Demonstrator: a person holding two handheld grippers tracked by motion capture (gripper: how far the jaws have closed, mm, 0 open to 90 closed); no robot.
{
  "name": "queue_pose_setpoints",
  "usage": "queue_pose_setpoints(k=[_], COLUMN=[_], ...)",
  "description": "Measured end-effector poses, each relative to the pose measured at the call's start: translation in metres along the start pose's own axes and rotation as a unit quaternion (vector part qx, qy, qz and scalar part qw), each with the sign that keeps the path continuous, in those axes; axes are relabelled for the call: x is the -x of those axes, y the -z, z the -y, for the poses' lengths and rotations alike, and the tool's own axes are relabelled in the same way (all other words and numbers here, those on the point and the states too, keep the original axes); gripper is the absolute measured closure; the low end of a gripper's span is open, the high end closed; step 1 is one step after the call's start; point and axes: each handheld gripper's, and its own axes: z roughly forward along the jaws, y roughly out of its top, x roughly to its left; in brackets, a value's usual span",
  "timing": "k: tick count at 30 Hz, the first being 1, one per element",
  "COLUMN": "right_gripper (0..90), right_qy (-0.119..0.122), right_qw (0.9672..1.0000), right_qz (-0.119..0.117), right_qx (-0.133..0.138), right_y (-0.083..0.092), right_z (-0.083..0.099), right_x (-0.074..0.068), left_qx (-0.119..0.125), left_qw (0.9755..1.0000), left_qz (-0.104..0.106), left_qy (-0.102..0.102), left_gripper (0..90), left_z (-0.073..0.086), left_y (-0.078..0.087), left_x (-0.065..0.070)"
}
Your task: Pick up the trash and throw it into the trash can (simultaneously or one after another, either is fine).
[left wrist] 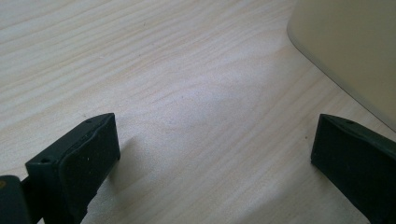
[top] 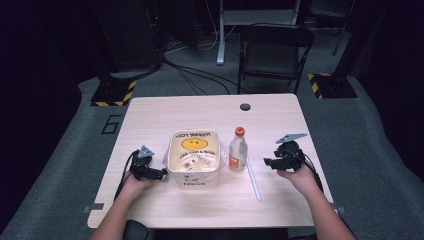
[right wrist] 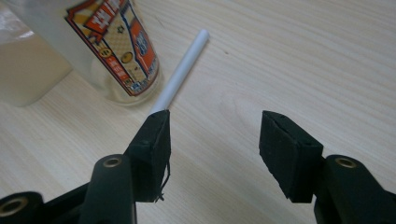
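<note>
Right gripper (top: 267,162), jaws apart and empty, hovers right of centre beside the bottle (top: 238,150) and white straw (top: 253,180). Left gripper (top: 161,173), jaws apart, sits by the bag (top: 194,159). Risk: a sweep probably topples the upright bottle.

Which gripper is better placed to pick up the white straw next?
The right gripper. It hovers open just right of the bottle, and the white straw lies on the table beside its jaws. The left gripper sits across the cream bag, open over bare wood.
</note>
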Motion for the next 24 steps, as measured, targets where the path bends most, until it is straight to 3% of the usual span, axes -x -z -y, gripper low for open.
queue_pose_setpoints(k=[24], right_gripper=[41.8], right_qy=[0.038], right_qw=[0.9981], right_qz=[-0.044], right_qx=[0.020], right_y=[0.034], right_z=[-0.039], right_x=[-0.023], left_qx=[0.001], left_qw=[1.0000], left_qz=[0.001], left_qy=[0.002], left_gripper=[0.9], left_z=[0.000], left_y=[0.000], left_x=[0.000])
